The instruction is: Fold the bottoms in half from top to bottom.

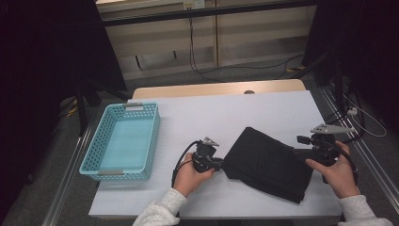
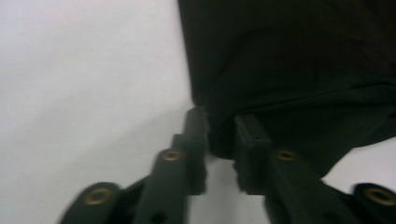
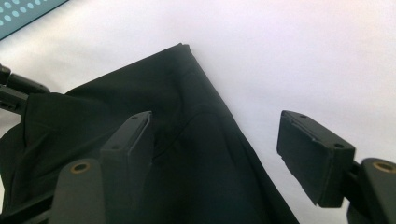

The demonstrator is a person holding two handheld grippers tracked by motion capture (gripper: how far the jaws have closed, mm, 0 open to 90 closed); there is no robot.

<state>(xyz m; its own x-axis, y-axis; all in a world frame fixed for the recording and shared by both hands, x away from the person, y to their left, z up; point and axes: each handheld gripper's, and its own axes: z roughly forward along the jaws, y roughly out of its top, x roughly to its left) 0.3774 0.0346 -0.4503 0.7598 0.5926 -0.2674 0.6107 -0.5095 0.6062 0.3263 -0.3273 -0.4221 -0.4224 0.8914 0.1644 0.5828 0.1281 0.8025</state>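
A folded black cloth (image 1: 268, 162) lies on the white table top (image 1: 211, 113), right of the middle. My left gripper (image 1: 222, 165) is at the cloth's left corner. In the left gripper view its jaws (image 2: 219, 135) stand close together, with a bunched edge of the cloth (image 2: 289, 60) pinched between the pads. My right gripper (image 1: 301, 153) sits at the cloth's right edge. Its jaws (image 3: 215, 149) stand wide apart, one over the cloth (image 3: 154, 93) and one over bare table, with nothing gripped between them.
A turquoise perforated basket (image 1: 94, 141) with nothing in it stands at the table's left side, and its corner shows in the right gripper view (image 3: 23, 14). Bare white surface lies behind the cloth. Cables run over the floor beyond the table's far edge.
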